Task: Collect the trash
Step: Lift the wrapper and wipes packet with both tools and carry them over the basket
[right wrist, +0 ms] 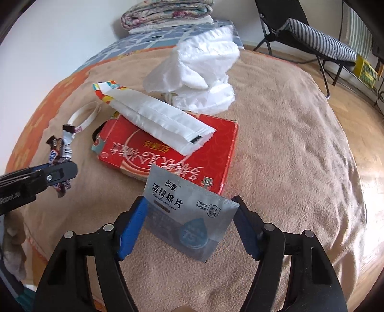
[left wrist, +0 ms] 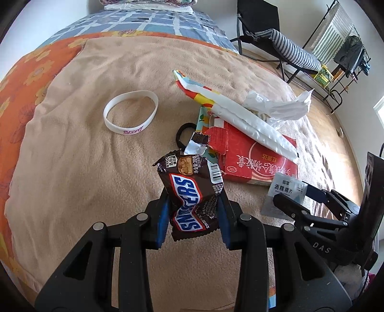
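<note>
My left gripper [left wrist: 195, 216] is shut on a brown Snickers wrapper [left wrist: 192, 192] and holds it above the tan blanket [left wrist: 84, 168]. My right gripper [right wrist: 189, 220] is shut on a grey alcohol pad sachet [right wrist: 184, 211], which also shows in the left wrist view [left wrist: 283, 192]. Beyond both lie a torn red carton [right wrist: 168, 153], a long white wrapper with coloured end [right wrist: 153, 115] across it, and a crumpled white plastic bag [right wrist: 199, 72]. The left gripper with the Snickers wrapper [right wrist: 58, 148] shows at the left of the right wrist view.
A white Lakers wristband [left wrist: 130, 111] and a black hair tie [left wrist: 183, 136] lie on the blanket. Folded bedding [right wrist: 165, 14] sits at the bed's far end. A black chair with striped cushion [left wrist: 283, 45] and a rack stand on the wooden floor to the right.
</note>
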Action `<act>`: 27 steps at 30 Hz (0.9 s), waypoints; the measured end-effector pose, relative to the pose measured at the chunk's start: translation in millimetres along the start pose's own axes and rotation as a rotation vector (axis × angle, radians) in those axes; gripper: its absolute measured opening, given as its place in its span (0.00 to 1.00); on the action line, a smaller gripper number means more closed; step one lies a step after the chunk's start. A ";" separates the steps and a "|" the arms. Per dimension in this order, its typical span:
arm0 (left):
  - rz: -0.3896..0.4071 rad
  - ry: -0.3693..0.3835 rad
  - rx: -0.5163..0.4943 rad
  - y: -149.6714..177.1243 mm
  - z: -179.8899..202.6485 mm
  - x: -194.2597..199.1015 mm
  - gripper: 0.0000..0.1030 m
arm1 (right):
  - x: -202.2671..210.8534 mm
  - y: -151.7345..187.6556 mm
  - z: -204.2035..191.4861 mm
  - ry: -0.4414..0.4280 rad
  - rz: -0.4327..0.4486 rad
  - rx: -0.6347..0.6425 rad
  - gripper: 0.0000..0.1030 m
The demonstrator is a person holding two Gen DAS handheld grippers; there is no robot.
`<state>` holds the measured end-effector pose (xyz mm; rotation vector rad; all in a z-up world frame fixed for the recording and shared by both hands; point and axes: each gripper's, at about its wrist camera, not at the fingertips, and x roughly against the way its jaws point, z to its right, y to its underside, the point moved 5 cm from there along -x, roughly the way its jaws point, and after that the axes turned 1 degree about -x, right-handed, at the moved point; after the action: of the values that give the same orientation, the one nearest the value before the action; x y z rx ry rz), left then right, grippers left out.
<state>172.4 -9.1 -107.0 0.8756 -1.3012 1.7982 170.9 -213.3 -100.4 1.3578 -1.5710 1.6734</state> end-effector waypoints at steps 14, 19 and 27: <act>0.005 0.004 -0.004 -1.2 2.7 1.4 0.34 | -18.3 -12.3 -7.0 0.020 -0.043 -0.080 0.78; 0.007 0.002 0.003 -1.0 -1.1 2.4 0.34 | -24.2 -8.9 -15.8 0.096 -0.040 -0.026 0.79; 0.013 0.004 0.008 -1.8 -6.4 7.8 0.34 | -15.2 -5.8 -5.3 0.048 -0.028 -0.039 0.69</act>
<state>169.4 -1.2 -101.2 0.8695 -1.3007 1.8154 180.1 -202.8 -110.3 1.3047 -1.5433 1.6383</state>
